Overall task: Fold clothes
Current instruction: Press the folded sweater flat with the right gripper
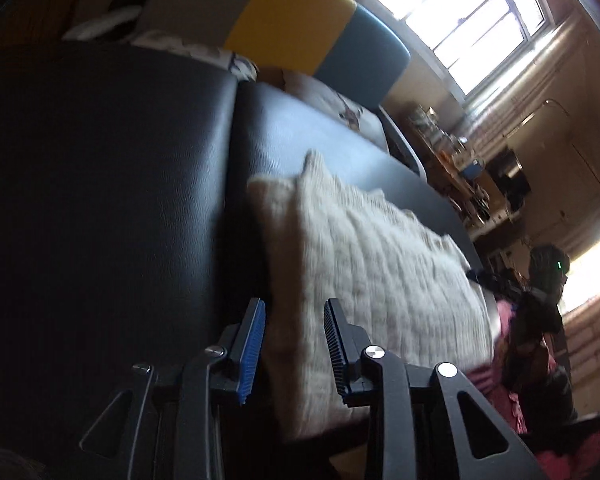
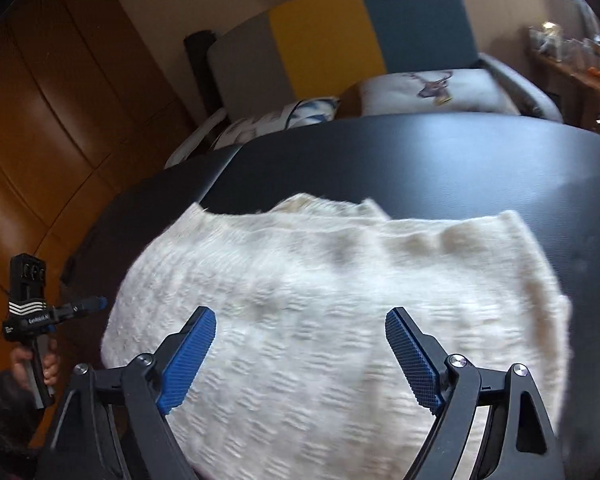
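The near edge of the cream knitted sweater [image 2: 340, 320] is cut off behind the right gripper [image 2: 300, 354], and motion blur softens its weave in both views. It lies folded on a black padded table [image 2: 440, 156], its far hem showing a second layer beneath. The right gripper's jaws stand wide apart above the knit, nothing between its blue pads. The left gripper [image 1: 294, 346] has its jaws at a narrower gap, empty, at the sweater's [image 1: 372, 276] left edge; whether a pad brushes the fabric cannot be told.

Only the right wrist view shows the left gripper [image 2: 96, 303] from outside, gripped by a hand [image 2: 36, 364] off the table's left side. Only the left wrist view shows the bright window [image 1: 464, 16], cluttered shelves and a pink cloth [image 1: 504, 344] by the sweater's right end, partly hidden.
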